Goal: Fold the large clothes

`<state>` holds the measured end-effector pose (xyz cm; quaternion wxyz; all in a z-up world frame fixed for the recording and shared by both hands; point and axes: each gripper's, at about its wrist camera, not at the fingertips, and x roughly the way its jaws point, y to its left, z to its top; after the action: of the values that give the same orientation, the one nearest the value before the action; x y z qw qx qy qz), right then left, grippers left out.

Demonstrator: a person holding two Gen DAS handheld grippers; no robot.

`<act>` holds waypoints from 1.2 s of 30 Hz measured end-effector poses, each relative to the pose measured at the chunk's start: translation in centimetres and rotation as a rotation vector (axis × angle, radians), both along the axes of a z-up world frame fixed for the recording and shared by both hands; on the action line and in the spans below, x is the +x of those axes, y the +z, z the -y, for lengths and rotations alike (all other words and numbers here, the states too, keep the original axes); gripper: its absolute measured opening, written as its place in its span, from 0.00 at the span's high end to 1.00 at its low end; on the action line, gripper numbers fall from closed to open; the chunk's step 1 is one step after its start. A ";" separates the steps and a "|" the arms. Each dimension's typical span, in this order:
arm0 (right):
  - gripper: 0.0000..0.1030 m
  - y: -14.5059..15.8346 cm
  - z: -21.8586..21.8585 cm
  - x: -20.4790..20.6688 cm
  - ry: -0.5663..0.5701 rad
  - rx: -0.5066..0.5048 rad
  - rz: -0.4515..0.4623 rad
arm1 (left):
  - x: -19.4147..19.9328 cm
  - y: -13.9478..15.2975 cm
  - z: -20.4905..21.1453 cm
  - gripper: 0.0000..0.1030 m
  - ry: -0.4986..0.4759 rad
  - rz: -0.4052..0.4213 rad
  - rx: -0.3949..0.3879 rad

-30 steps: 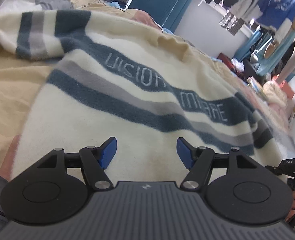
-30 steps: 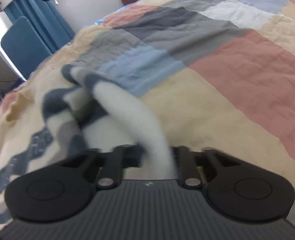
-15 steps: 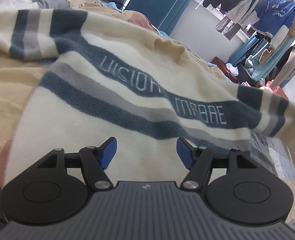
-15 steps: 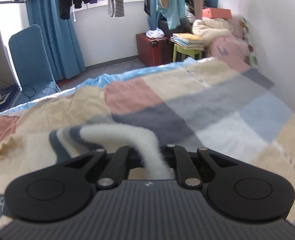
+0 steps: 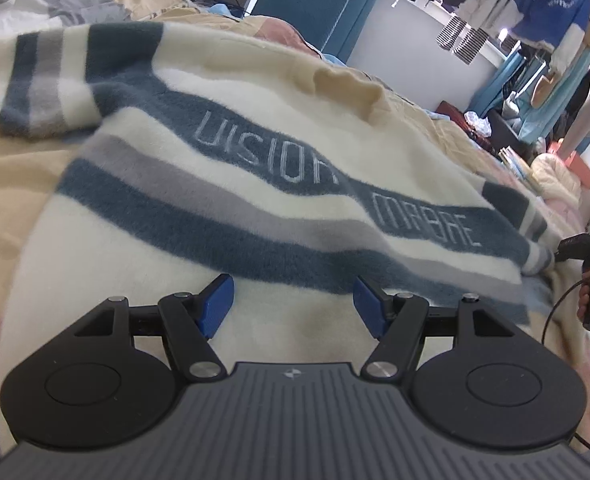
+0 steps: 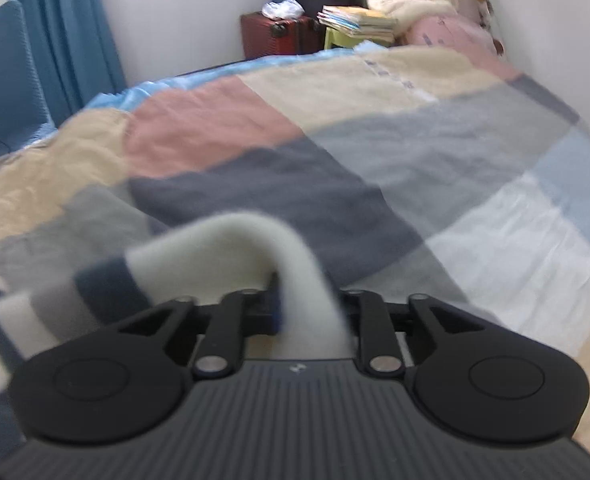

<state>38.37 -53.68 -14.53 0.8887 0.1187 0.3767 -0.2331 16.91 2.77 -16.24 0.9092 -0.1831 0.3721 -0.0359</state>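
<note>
Sleeve (image 6: pixel 255 248) of the striped fleece sweater (image 5: pixel 231 184) is seen between the jaws of the right tongs (image 6: pixel 311 312), which have just been opening; whether the pads are pressing on it cannot be told through the blur. The sweater itself is spread on the patchwork bed cover (image 6: pixel 415 152). The left tongs (image 5: pixel 291 304) are held spread above its cream hem, nothing pinched. A risk is judged here: if the sleeve is let go mid-swing, it may land bunched or short of the body, and the fold is spoiled.
</note>
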 end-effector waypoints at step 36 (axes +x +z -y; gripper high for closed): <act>0.69 2.2 7.2 -12.3 0.088 0.189 0.166 | -0.7 1.1 0.4 0.31 0.071 0.026 0.190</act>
<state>26.03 -60.89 -12.32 0.9110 0.2043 0.3269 -0.1466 16.25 2.37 -15.18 0.9280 -0.1087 0.3553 0.0295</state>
